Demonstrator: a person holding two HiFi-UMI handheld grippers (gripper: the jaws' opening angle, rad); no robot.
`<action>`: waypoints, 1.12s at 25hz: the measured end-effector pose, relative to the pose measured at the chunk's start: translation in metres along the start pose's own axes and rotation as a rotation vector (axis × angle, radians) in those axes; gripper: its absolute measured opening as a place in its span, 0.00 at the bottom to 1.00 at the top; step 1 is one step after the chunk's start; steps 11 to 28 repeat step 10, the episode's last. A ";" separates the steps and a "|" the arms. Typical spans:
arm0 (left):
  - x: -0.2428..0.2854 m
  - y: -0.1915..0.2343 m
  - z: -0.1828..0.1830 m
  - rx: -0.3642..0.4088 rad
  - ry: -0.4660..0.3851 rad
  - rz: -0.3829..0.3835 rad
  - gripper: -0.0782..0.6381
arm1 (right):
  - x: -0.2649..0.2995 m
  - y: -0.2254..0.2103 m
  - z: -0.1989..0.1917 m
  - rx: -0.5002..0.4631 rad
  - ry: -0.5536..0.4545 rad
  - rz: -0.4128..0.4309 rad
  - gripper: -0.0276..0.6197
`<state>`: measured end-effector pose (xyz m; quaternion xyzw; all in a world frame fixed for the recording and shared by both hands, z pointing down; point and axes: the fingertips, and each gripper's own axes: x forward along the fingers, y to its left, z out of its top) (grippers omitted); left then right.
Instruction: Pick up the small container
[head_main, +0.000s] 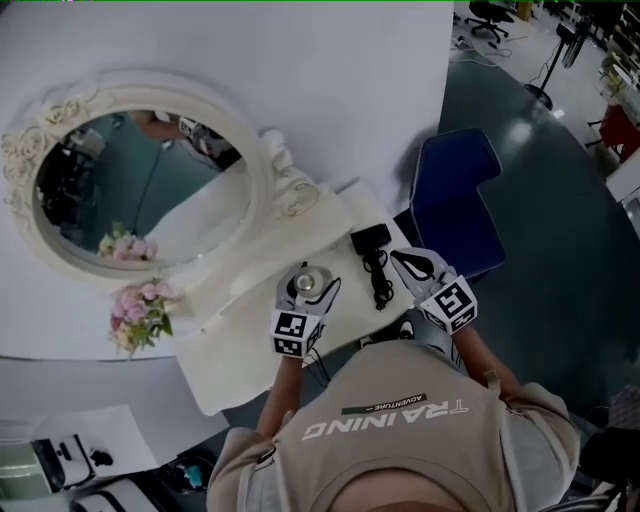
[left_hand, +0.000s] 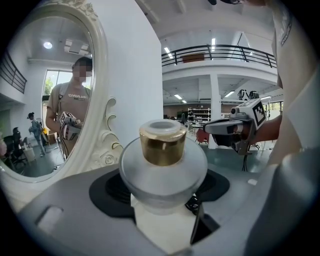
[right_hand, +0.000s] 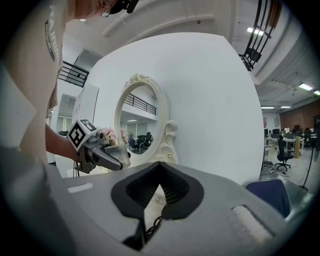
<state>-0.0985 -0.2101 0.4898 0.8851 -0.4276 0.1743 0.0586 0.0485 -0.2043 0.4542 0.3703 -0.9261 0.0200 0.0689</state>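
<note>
- Head view: I count two grippers over the white dressing table (head_main: 235, 375). My left gripper (head_main: 306, 289) is closed around the one small container (head_main: 312, 279). My right gripper (head_main: 400, 260) sits just right of one black adapter (head_main: 371, 238) with its cable. There is also one oval mirror (head_main: 140, 185), one bunch of pink flowers (head_main: 140, 312) below it, and one blue chair (head_main: 455, 200) at the table's far end.
- Left gripper view: both jaws are clamped on the small container, a frosted jar with a gold collar (left_hand: 162, 146), one pad on each side. I cannot tell whether it is off the table. The mirror stands to the left and the right gripper (left_hand: 231, 131) further off to the right.
- Right gripper view: the jaws meet at their tips with nothing between them. White tabletop and black cable (right_hand: 156, 223) show through the gap below. The left gripper holds the container near the flowers.
</note>
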 end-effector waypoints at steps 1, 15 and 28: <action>0.001 0.000 -0.002 -0.006 0.004 -0.001 0.60 | 0.001 0.000 -0.002 0.005 0.003 0.000 0.05; 0.016 0.000 -0.012 -0.029 0.029 -0.010 0.60 | 0.012 -0.010 -0.008 0.013 0.012 0.019 0.05; 0.016 0.000 -0.012 -0.029 0.029 -0.010 0.60 | 0.012 -0.010 -0.008 0.013 0.012 0.019 0.05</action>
